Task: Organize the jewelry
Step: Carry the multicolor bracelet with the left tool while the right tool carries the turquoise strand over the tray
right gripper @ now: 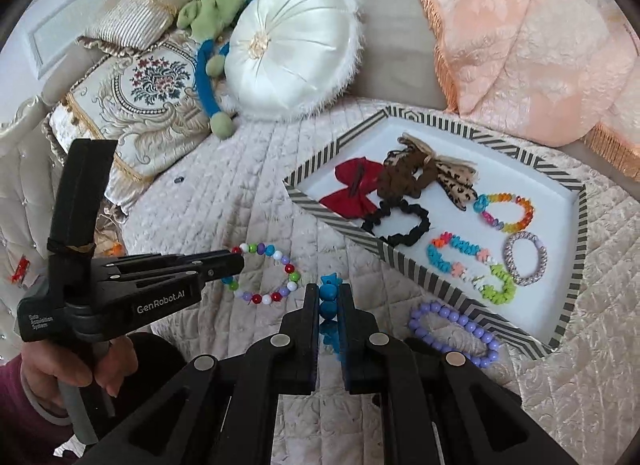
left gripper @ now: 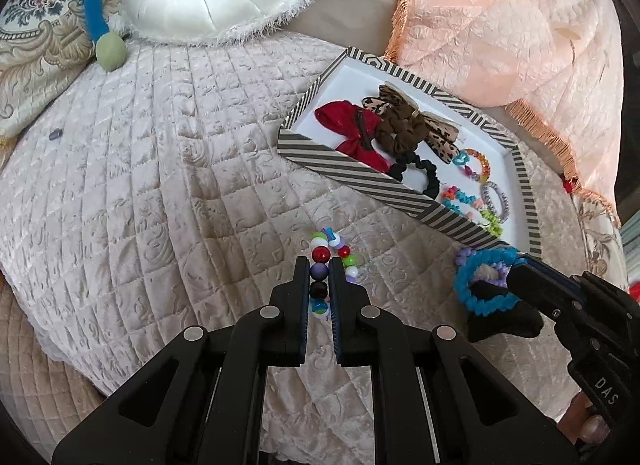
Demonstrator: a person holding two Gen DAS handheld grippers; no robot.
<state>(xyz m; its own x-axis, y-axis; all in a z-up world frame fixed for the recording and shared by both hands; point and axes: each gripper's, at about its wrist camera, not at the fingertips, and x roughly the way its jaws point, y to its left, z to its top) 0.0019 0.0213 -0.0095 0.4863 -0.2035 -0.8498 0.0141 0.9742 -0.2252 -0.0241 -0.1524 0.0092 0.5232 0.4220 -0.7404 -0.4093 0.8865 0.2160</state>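
Black jaws of the left gripper [left gripper: 319,271] are closed on a bracelet of mixed coloured beads [left gripper: 320,255], a red, a purple and a black bead being pinched in a line between the two fingers while the rest of the loop lies on the quilted cream bedspread [left gripper: 168,169] just ahead of the tips. The right gripper [right gripper: 329,297] is likewise clamped on a blue bracelet [right gripper: 329,303], whose chunky blue pieces are stacked between its fingers; in the left wrist view this blue loop [left gripper: 480,285] is seen hanging around the right gripper's tips, just short of the near wall of the box. A lilac bead bracelet [right gripper: 456,323] is laid on the bedspread just right of the right gripper, touching or nearly touching the striped box [right gripper: 576,265]. Inside the box, ahead and to the right, a red bow [right gripper: 354,191], a brown scrunchie [right gripper: 404,179], a black scrunchie [right gripper: 400,227] and several colourful bracelets [right gripper: 504,209] are held. Farther ahead, a white round cushion [right gripper: 292,53] and a peach blanket [right gripper: 540,37] are seen.
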